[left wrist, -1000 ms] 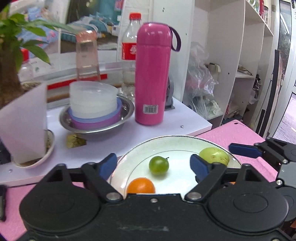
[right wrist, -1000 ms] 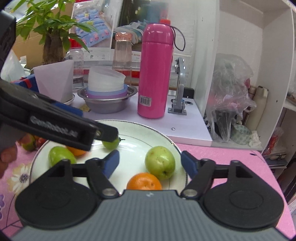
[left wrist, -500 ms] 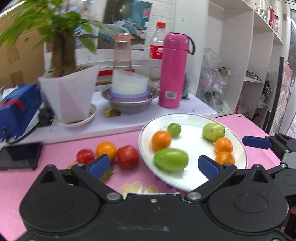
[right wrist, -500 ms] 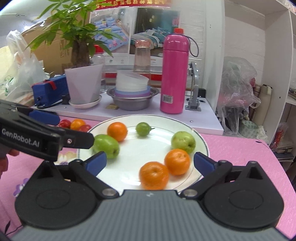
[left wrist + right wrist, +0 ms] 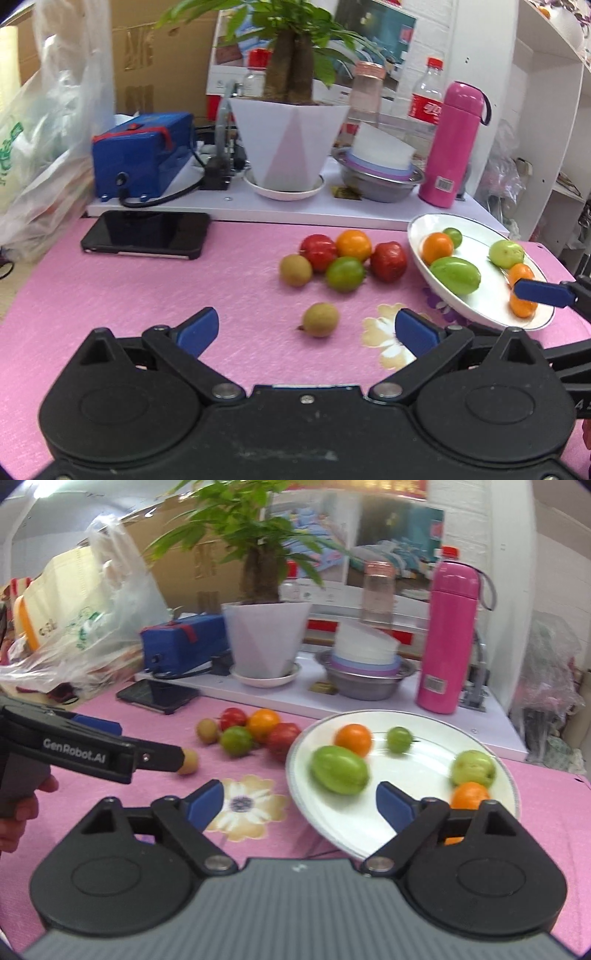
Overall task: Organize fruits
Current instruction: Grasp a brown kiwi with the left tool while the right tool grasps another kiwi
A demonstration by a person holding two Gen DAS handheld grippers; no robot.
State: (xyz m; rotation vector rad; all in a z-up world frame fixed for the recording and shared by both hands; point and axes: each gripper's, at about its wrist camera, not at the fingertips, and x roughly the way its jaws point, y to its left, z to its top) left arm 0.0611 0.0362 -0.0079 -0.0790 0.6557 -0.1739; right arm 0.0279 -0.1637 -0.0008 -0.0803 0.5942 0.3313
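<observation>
— Brown and small, lone longan [image 5: 320, 319] lying on pink mat [image 5: 110, 295], straight ahead between the spread jaws of left gripper [image 5: 304, 328], touching neither finger.

— And further out?

— Loose cluster beyond it: second longan [image 5: 295, 270], green fruit [image 5: 345, 274], two red fruits [image 5: 318, 248] and [image 5: 388, 261], one orange [image 5: 354, 244]. All bunched together, touching or nearly so, near the white plate [image 5: 480, 236] but off it.

— On the plate?

— Large green fruit [image 5: 340, 770] toward the left rim, orange fruit [image 5: 353, 739] behind it, small green tomato [image 5: 399, 739] further back, pale green fruit [image 5: 473, 768] at right with another orange one [image 5: 471, 795] just in front. A third orange partly hidden behind the right finger of right gripper [image 5: 300, 805]. Blurred in the right wrist view.

— Right gripper?

— Jaws wide apart, holding nothing, hovering over the plate's near rim and a flower print on the mat. Left gripper seen from the side at far left, tip overlapping the lone longan; contact impossible to tell from that angle.

— Behind all that?

— White shelf board [image 5: 369, 212] carrying blue box [image 5: 142, 153], potted plant [image 5: 290, 142], steel bowl [image 5: 380, 182] with stacked plastic bowls inside, pink flask [image 5: 452, 146]. Black phone [image 5: 146, 234] flat on the mat before the board.
</observation>
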